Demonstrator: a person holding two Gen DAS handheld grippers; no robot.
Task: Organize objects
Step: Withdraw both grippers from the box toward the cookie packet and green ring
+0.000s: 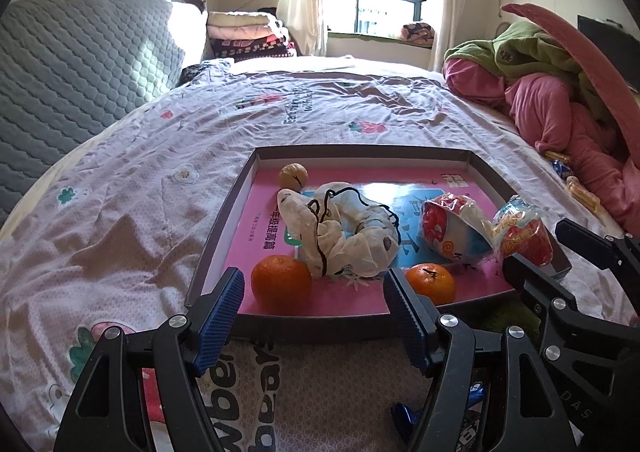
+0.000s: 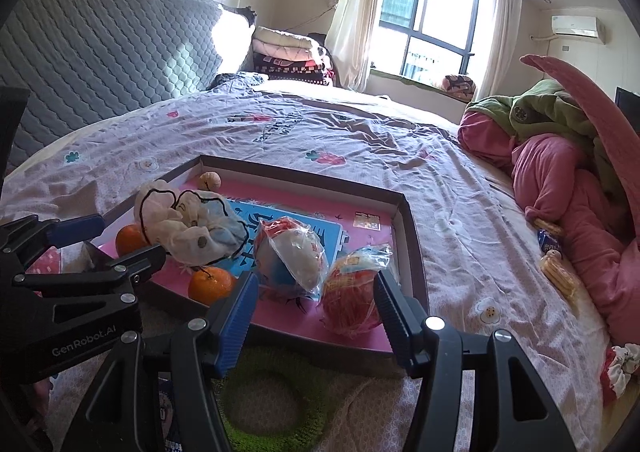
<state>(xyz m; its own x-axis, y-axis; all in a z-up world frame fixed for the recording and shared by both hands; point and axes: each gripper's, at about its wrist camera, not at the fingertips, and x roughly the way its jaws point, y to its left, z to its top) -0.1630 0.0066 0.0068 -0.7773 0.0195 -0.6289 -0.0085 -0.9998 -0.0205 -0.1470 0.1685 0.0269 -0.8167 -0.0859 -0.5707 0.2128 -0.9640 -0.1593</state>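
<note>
A shallow tray (image 1: 222,228) (image 2: 412,236) with a pink floor lies on the bed. It holds a walnut (image 1: 293,176), a crumpled white drawstring bag (image 1: 344,230) (image 2: 188,228), two oranges (image 1: 281,282) (image 1: 431,283) and two wrapped snack packs (image 1: 452,230) (image 1: 520,232). My left gripper (image 1: 312,308) (image 2: 116,240) hovers open at the tray's near edge, the left orange just beyond its fingers. My right gripper (image 2: 316,316) (image 1: 560,252) is open over the tray's near right corner. The red snack pack (image 2: 352,292) stands between its fingers, against the right one and apart from the left.
A green fuzzy ring (image 2: 276,412) lies on the sheet under the right gripper. Blue wrappers (image 1: 404,416) lie below the left one. Pink and green bedding (image 2: 560,180) is piled at the right, with biscuit packs (image 2: 558,274) beside it. A grey padded headboard (image 1: 72,84) lines the left.
</note>
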